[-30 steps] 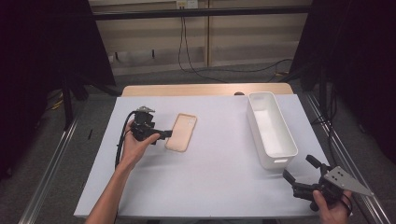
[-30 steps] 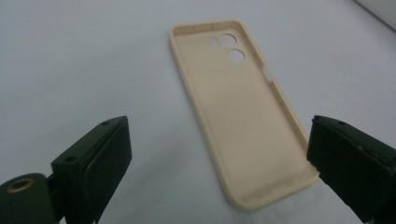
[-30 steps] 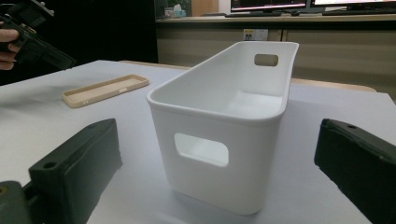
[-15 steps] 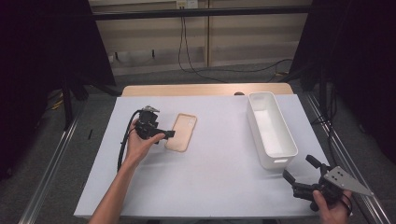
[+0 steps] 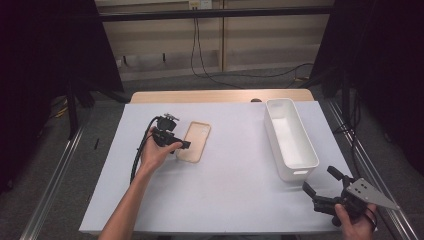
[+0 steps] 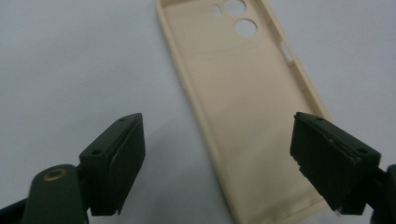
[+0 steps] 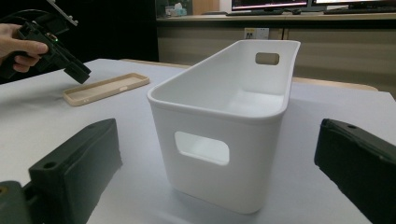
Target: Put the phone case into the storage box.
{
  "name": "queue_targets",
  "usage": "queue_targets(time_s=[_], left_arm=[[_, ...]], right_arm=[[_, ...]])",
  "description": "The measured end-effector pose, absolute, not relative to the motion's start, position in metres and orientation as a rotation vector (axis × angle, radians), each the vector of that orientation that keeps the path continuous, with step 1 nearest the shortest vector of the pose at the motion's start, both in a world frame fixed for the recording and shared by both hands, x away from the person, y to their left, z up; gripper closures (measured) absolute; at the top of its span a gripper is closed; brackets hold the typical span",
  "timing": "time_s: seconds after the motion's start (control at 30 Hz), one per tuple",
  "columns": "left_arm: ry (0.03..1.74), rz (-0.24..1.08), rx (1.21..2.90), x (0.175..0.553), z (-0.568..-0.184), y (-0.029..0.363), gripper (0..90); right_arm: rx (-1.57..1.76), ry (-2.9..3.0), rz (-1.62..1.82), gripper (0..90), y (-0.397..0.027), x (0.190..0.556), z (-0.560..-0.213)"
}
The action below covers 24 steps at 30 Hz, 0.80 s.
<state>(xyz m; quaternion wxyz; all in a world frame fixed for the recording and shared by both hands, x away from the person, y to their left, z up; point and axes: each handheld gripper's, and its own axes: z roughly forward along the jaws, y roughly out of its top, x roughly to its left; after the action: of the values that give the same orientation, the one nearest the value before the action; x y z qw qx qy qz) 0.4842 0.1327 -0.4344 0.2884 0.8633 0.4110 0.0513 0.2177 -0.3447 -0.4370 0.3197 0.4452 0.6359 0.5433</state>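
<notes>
The white worktop [image 5: 225, 190] carries a tall white plastic bin [image 5: 290, 139]. Well left of it lies the beige soft phone case [image 5: 194, 141]; the left tool [image 6: 219, 154], jaws just closing, straddles its end unclamped. Near the bin's corner, the right tool [image 5: 320, 186] gapes, released.

thing: phone case [image 5: 194, 141], beige, soft-looking, empty
pose: lying flat, open side up, raised rim all round
details: round camera cut-outs at its far end, small slots in one long side
place: left half of the white bench [image 5: 235, 190], well apart from the white bin [image 5: 290, 137]
</notes>
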Motion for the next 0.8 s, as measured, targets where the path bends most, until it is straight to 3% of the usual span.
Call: queue_targets(time_s=[0.3,0.6,0.7,0.8], left_arm=[[1.099,0.133,2.336,0.4873,-0.4415,0.1282,29.7],[1.136,0.186,2.356,0.4867,-0.444,0.1258,50.3],[1.144,0.178,2.353,0.4862,-0.4437,0.1245,51.8],[1.13,0.163,2.357,0.4857,-0.4432,0.124,60.8]], right_arm=[[1.167,1.675,1.428,0.2,-0.3446,0.2179,-0.4372],[1.166,1.676,1.425,0.2,-0.3449,0.2181,-0.4374],[1.165,1.675,1.426,0.2,-0.3449,0.2179,-0.4373],[1.165,1.676,1.426,0.2,-0.345,0.2178,-0.4372]])
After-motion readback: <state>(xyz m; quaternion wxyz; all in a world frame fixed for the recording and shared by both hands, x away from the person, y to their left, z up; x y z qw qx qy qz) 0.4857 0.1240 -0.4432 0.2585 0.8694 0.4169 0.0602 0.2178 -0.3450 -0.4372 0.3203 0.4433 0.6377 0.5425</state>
